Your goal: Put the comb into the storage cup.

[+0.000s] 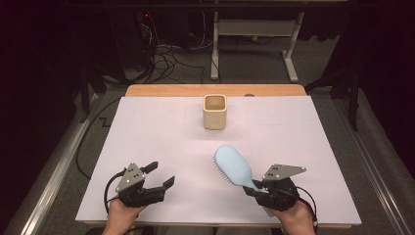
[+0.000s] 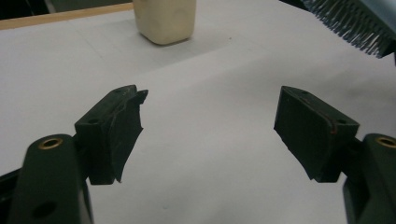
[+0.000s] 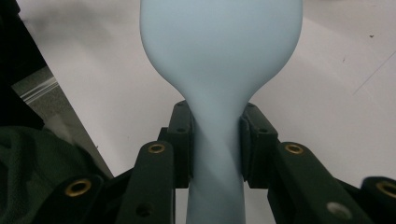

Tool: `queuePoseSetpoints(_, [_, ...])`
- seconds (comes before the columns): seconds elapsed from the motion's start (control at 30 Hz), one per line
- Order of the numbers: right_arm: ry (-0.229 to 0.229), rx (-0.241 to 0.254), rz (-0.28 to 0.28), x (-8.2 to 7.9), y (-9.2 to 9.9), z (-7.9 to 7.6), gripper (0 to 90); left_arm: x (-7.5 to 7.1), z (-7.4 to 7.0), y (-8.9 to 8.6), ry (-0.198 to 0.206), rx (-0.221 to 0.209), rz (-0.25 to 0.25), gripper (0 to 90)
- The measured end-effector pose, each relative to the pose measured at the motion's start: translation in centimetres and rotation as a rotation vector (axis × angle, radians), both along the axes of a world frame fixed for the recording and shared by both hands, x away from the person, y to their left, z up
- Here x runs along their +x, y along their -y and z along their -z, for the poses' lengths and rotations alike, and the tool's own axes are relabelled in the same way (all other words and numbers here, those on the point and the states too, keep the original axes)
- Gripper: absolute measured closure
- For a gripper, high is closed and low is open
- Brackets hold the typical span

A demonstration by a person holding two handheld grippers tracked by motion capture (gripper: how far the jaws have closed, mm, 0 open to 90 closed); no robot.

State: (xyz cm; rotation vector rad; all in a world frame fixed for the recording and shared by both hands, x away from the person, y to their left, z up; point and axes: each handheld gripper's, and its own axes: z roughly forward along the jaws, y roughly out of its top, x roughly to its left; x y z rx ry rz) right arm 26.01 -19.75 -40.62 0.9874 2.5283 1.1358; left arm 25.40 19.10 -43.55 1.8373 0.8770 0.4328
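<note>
Right gripper (image 1: 254, 187) sits at the near right of the table, clamped on the handle of a pale blue brush (image 1: 234, 166). In the right gripper view both pads (image 3: 183, 140) press flat on the narrow neck of the handle, one on each side, just below where it widens into the head. Brush head points away from the hand, toward the far left, with its smooth back up and the bristles showing along its left edge. Whether the head rests on the table or is held just clear of it cannot be told.

Left gripper (image 1: 162, 175) is at the near left, well apart from the brush. Jaws stand wide apart with nothing between them; in the left gripper view only bare white surface lies in the gap. Same view shows the bristled edge of the brush at its top right corner and the cup beyond.

Cup (image 1: 215, 111), cream-coloured with a squarish mouth, stands upright near the far edge, about midway across, well apart from both grippers.

Table (image 1: 147, 137) carries a white cover; a strip of wood shows along its far edge.
</note>
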Motion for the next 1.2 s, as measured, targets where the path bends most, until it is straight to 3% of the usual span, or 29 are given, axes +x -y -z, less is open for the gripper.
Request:
queuePoseSetpoints(0.67, [0.0, 0.002, -0.026, -0.1, -0.6, 0.1, 70.5, 0.7, -0.1, 2.4, -0.023, -0.023, 0.06, 24.2])
queuePoseSetpoints(0.77, [0.0, 0.003, -0.028, -0.1, -0.6, 0.1, 70.5, 0.9, -0.2, 2.7, -0.049, -0.019, 0.068, 24.3])
queuePoseSetpoints(1.2, [0.001, -0.003, -0.036, -0.1, -0.9, 0.1, 70.5, 1.1, -0.3, 4.1, -0.052, -0.032, 0.107, 24.8])
